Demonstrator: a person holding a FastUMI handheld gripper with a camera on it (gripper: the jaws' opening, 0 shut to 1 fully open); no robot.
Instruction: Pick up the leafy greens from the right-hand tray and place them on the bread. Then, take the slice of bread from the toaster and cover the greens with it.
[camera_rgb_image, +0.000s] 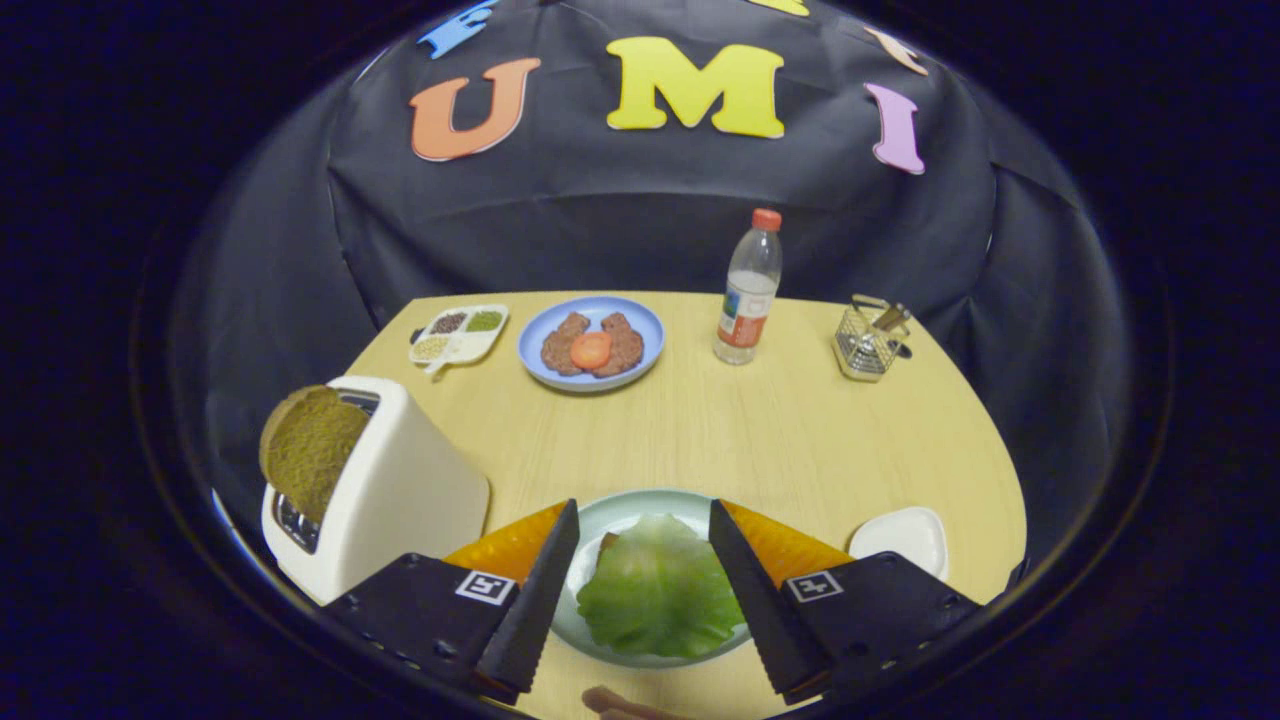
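My gripper (642, 512) is open above a pale green plate (612, 508) near the table's front edge. A leaf of green lettuce (660, 590) lies on that plate between my fingers, not pressed by either. A brown sliver of bread (605, 544) peeks out from under the leaf's left side. To the left of my fingers stands a white toaster (400, 490) with a brown slice of bread (308, 450) sticking up out of its slot. Just right of my right finger sits a small white tray (900, 540) with nothing visible in it.
Beyond the fingers, at the back of the wooden table (780, 430), stand a blue plate with patties and a tomato slice (592, 343), a divided condiment dish (458, 333), a water bottle (748, 290) and a wire basket (868, 340). A fingertip (620, 704) shows at the near edge.
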